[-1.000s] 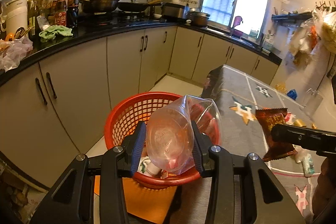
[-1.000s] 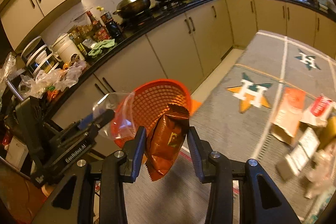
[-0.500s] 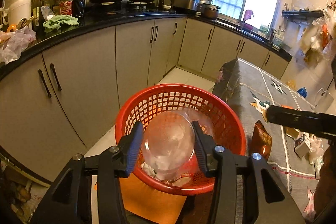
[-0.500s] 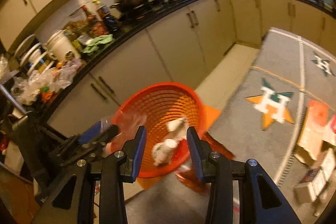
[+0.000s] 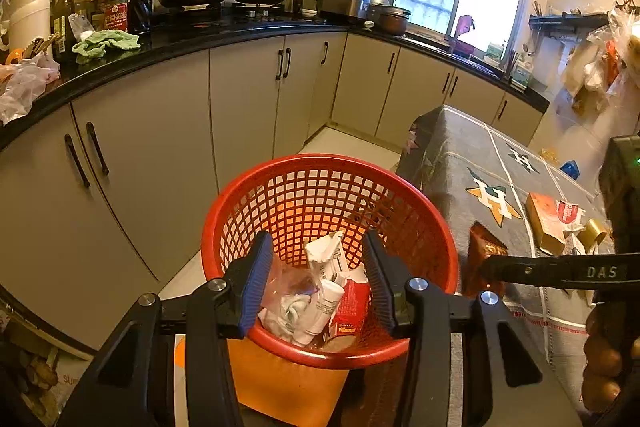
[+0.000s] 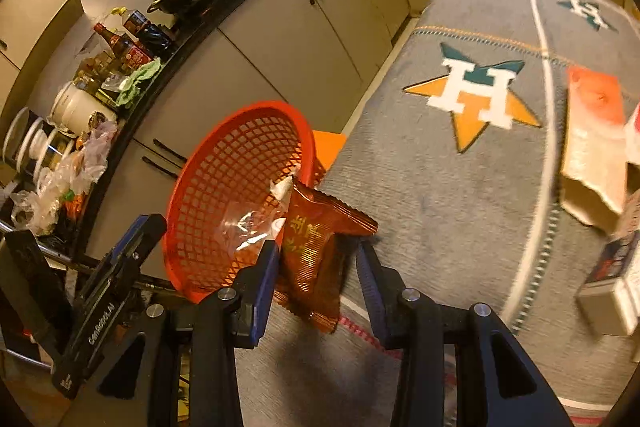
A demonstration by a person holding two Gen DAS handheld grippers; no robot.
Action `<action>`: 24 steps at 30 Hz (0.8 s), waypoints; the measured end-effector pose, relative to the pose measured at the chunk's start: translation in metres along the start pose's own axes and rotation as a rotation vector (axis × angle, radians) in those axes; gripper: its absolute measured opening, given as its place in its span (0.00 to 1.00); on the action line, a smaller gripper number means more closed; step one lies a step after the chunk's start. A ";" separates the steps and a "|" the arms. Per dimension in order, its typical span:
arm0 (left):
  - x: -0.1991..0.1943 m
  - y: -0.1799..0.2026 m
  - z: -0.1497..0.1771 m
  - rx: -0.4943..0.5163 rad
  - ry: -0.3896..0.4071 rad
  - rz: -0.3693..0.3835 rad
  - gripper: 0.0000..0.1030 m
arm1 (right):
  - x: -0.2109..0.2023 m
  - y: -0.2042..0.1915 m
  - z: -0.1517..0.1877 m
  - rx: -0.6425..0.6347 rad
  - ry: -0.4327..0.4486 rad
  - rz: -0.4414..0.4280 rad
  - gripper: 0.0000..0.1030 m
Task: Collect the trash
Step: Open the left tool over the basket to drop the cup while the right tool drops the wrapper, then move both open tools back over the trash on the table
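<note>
A red mesh basket (image 5: pixel 408 195) stands beside the table and holds a clear plastic bag (image 5: pixel 288 285), a white tube and a red packet. My left gripper (image 5: pixel 317 239) hovers open over the basket with nothing between its fingers. A brown snack packet (image 6: pixel 312 239) lies on the table's edge, leaning against the outside of the basket (image 6: pixel 224 163). My right gripper (image 6: pixel 315 247) straddles that packet. Its left pad is at the packet and its right pad stands apart, so the jaws are open. In the left wrist view the packet (image 5: pixel 486 255) sits at the tip of the right gripper's finger.
A grey cloth with star logos covers the table (image 6: pixel 460 195). More trash lies on it: a torn carton (image 6: pixel 588 155) and small boxes (image 6: pixel 608 291). Beige cabinets (image 5: pixel 248 99) and a cluttered black counter stand behind. An orange stool (image 5: pixel 288 387) carries the basket. A hand (image 5: pixel 604 359) holds the right gripper.
The left gripper has let the clear bag fall into the basket. The brown packet has slipped from the right gripper onto the table's edge, and that gripper has sunk down around it.
</note>
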State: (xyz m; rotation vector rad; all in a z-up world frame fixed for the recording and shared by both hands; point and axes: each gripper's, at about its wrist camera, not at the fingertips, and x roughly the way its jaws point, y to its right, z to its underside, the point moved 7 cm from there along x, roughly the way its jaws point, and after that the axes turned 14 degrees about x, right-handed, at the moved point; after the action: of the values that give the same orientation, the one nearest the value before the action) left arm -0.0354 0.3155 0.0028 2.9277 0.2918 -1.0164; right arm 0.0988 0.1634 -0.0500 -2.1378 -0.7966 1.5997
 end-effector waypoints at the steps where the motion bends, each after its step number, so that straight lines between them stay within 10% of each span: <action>1: -0.001 0.000 0.000 0.000 0.001 -0.001 0.44 | 0.001 0.000 0.001 0.003 -0.001 -0.002 0.39; 11: -0.006 -0.007 -0.001 -0.018 0.017 -0.006 0.44 | -0.017 -0.022 -0.001 -0.043 0.067 -0.047 0.29; 24: -0.024 -0.004 -0.004 -0.022 0.041 -0.011 0.44 | -0.043 -0.032 -0.008 -0.027 0.110 -0.110 0.43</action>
State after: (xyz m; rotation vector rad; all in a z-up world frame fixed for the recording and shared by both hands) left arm -0.0524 0.3159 0.0208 2.9338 0.3191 -0.9492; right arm 0.0902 0.1621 0.0037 -2.1411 -0.8884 1.4110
